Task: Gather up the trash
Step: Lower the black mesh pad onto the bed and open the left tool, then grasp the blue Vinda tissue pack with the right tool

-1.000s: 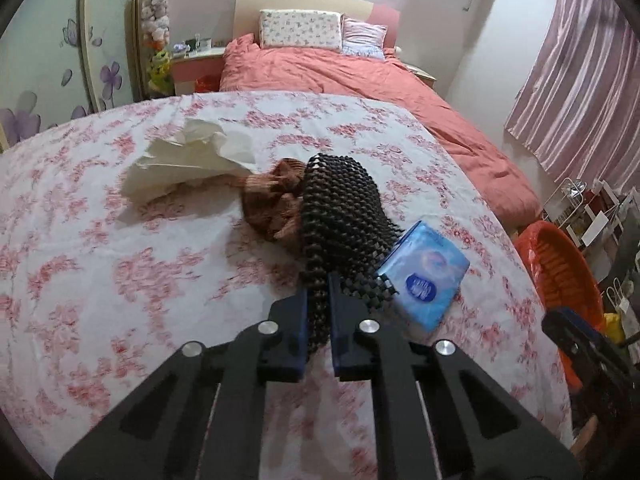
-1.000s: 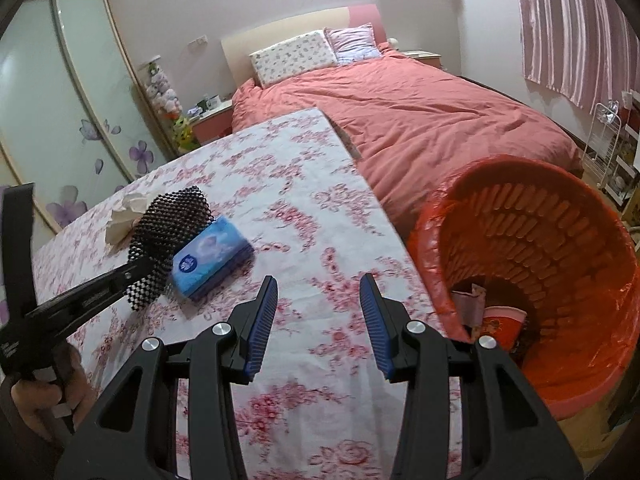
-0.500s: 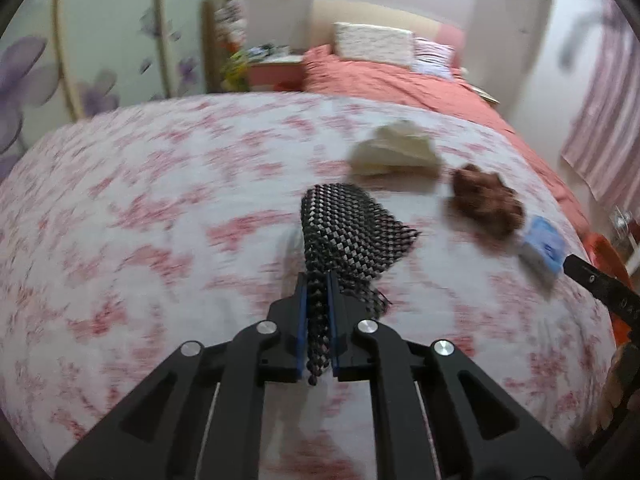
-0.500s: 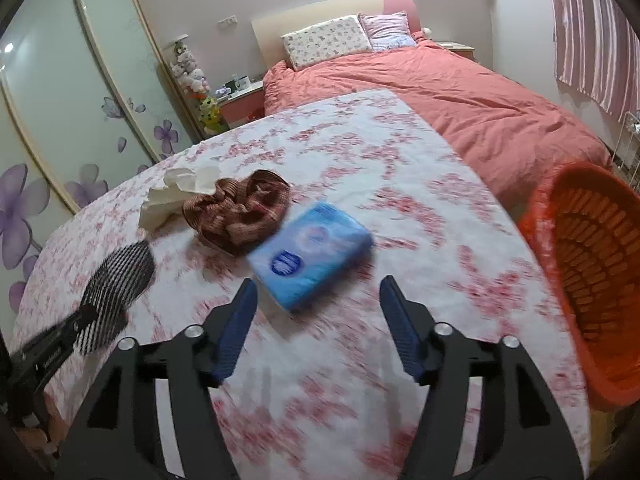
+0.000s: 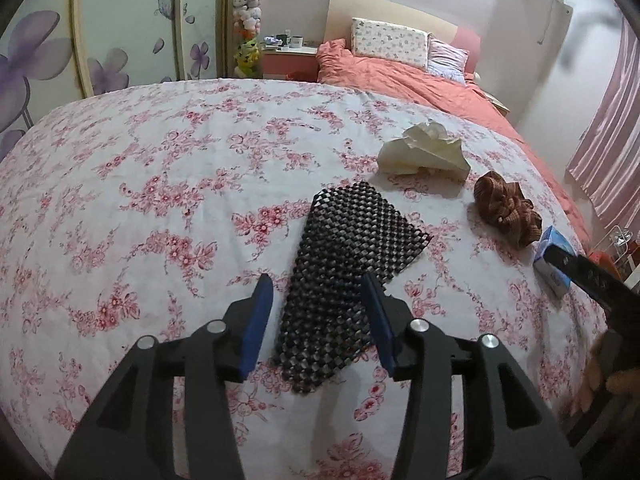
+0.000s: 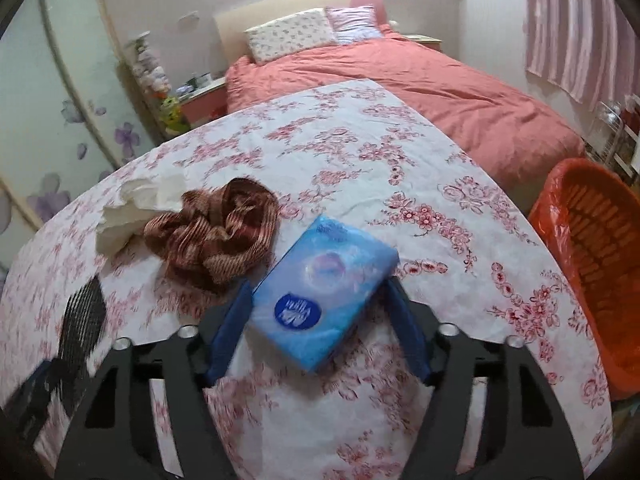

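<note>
Left claw [image 5: 316, 304] just opening, black mesh mat [image 5: 348, 264] lying loose between pads. Right claw [image 6: 320, 312] closing round blue tissue pack [image 6: 324, 292] (contact unclear). Brown scarf [image 6: 216, 240], crumpled tissue [image 6: 128, 212] close behind; orange basket [image 6: 592, 272] beside surface [image 6: 440, 240].

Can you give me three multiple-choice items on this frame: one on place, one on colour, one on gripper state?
1. Where does the black mesh mat lie?
A. flat on the floral cloth, between the left gripper jaws
B. in the orange basket
C. on the pink bed

2. What colour is the tissue pack?
A. green
B. blue
C. yellow

3. How does the right gripper stand?
A. shut, nothing near it
B. jaws either side of the tissue pack
C. gripping the brown cloth

Key: 1 A, the mat rests on the cloth with both pads clear of it. 2 B, its wrapper is blue. 3 B, the pack sits between the blue pads; the jaws have just been closing.
</note>
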`<state>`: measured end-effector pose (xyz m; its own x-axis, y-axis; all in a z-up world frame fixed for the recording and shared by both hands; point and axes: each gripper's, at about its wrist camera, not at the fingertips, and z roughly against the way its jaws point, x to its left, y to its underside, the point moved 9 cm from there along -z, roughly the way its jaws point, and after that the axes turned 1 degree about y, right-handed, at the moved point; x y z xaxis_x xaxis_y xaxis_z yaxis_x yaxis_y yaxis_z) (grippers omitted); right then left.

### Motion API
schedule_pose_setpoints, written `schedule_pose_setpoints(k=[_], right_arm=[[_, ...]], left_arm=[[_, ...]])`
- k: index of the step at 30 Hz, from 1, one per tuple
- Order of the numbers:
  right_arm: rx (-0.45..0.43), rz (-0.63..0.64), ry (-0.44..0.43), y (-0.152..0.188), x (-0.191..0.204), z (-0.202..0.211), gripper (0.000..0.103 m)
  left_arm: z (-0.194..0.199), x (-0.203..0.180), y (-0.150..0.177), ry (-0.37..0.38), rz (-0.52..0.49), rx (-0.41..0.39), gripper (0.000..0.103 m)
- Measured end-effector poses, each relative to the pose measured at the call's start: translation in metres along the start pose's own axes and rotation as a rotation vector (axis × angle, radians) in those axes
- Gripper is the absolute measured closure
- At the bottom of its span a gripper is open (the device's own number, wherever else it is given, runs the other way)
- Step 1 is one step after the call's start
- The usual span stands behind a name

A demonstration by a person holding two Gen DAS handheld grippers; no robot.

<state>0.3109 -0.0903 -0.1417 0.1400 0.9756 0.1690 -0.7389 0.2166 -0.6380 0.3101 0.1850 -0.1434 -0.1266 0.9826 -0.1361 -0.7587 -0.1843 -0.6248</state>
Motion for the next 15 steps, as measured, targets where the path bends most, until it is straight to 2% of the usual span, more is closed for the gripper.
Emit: schedule_pose_setpoints(k=[4, 9, 11, 12, 15], right_arm=[[0.01, 0.087, -0.028, 0.009, -0.003, 0.015, 0.057], [0.032, 0.114, -0.065, 0.021, -0.017, 0.03, 0.058], [0.019, 0.079, -0.089, 0.019, -0.017, 0.032, 0.047], [0.008, 0.06, -0.088, 0.014, -0.017, 0.032, 0.035], [-0.016, 0.032, -0.081, 0.005, -0.01, 0.028, 0.032]], left_arm=[[-0.004, -0.007, -0.001, 0.008, -0.005, 0.008, 0.056], [-0.006, -0.017, 0.002, 0.033, -0.017, 0.013, 0.054], [-0.005, -0.02, 0.001, 0.022, -0.025, 0.007, 0.054], [-0.005, -0.02, 0.001, 0.02, -0.022, 0.006, 0.054], [-0.005, -0.016, -0.003, 0.012, -0.003, 0.005, 0.054]])
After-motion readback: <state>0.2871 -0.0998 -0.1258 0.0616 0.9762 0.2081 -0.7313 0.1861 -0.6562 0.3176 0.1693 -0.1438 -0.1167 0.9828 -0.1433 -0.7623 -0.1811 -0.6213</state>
